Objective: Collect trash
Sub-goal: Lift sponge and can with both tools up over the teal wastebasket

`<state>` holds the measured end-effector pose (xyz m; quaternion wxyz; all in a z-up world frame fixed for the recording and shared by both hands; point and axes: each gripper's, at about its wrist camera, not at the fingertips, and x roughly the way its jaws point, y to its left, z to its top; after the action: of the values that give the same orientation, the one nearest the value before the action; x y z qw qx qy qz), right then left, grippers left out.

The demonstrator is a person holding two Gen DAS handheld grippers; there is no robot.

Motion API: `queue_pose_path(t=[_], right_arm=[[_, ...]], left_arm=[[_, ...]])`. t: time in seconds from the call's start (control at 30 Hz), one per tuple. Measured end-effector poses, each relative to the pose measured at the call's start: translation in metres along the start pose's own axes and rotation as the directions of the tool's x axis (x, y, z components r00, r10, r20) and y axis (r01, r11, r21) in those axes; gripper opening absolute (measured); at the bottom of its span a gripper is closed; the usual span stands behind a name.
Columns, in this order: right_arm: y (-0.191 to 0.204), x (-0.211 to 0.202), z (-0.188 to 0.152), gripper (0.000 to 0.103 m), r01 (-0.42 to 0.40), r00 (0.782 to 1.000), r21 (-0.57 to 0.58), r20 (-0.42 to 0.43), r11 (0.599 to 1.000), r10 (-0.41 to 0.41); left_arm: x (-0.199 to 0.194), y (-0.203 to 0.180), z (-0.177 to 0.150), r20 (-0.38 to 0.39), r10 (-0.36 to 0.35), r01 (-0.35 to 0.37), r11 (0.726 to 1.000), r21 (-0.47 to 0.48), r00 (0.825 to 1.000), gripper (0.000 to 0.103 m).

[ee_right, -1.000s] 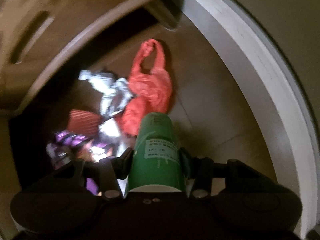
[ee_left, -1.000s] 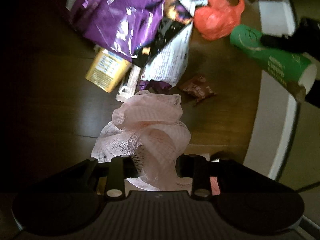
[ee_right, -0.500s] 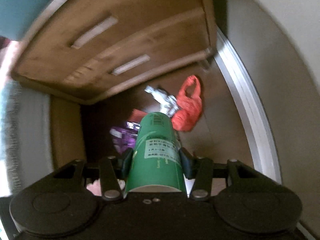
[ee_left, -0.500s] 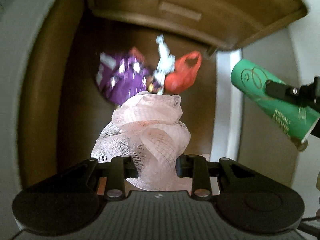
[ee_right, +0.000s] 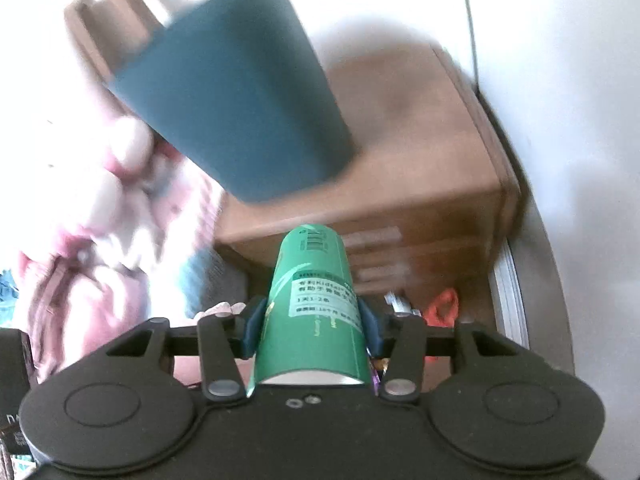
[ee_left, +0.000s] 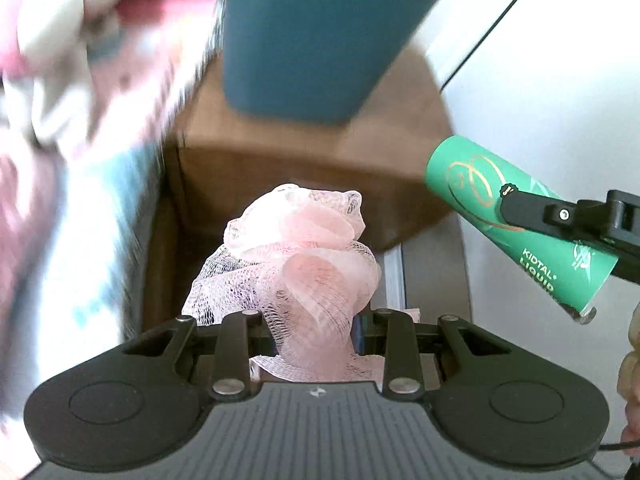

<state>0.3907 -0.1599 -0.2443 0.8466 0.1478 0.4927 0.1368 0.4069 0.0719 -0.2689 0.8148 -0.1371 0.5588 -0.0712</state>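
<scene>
A crumpled pink mesh net (ee_left: 304,264) is gripped between the two black fingers of the left gripper (ee_left: 314,332), low in the middle of the view. To the right, a green tube (ee_left: 516,220) with gold swirls and white lettering is clamped, tilted, by a black finger (ee_left: 536,212) of the right gripper. Behind, a brown wooden cabinet (ee_left: 304,160), a blurred teal panel (ee_left: 316,32) and blurred pink fabric (ee_left: 60,120) at left are seen.

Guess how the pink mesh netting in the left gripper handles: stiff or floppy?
Likely floppy: the pink mesh netting bunches and folds between the left gripper fingers. Probably very light, being open net. It may snag or slip out of the grip.
</scene>
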Motion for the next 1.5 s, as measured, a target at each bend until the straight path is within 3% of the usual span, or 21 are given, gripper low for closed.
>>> queue_pose_path(t=[0.17,0.37,0.63,0.73,1.07,1.23,1.5], right_arm=[[0.047,-0.048,0.042,0.049,0.003,0.993,-0.052,0.114,0.999,0.003],[0.086,-0.092,0.08,0.049,0.022,0.972,-0.087,0.233,0.996,-0.001],[0.118,-0.099,0.134,0.049,0.082,0.956,-0.165,0.293,0.983,-0.031],[0.124,-0.081,0.158,0.049,0.107,0.956,-0.223,0.291,0.969,-0.038],[0.141,0.023,0.221,0.048,0.15,0.985,-0.453,0.141,0.879,-0.095],[0.142,0.074,0.233,0.048,0.147,0.988,-0.565,0.048,0.812,-0.145],[0.144,0.131,0.231,0.048,0.094,0.974,-0.698,-0.084,0.71,-0.212]], left_arm=[[-0.069,-0.006,0.045,0.114,0.001,-0.012,0.995,0.099,0.993,0.03],[-0.138,-0.011,0.095,0.235,-0.029,-0.01,0.987,0.161,0.972,0.03],[-0.171,-0.031,0.172,0.338,-0.015,-0.056,0.979,0.198,0.941,0.03],[-0.172,-0.042,0.198,0.333,0.008,-0.074,0.98,0.187,0.943,0.03],[-0.07,-0.049,0.291,0.211,0.116,-0.144,0.982,0.125,0.971,0.03],[-0.018,-0.044,0.312,0.127,0.171,-0.187,0.975,0.123,0.977,0.03],[0.044,-0.041,0.321,-0.011,0.219,-0.215,0.963,0.16,0.976,0.03]])
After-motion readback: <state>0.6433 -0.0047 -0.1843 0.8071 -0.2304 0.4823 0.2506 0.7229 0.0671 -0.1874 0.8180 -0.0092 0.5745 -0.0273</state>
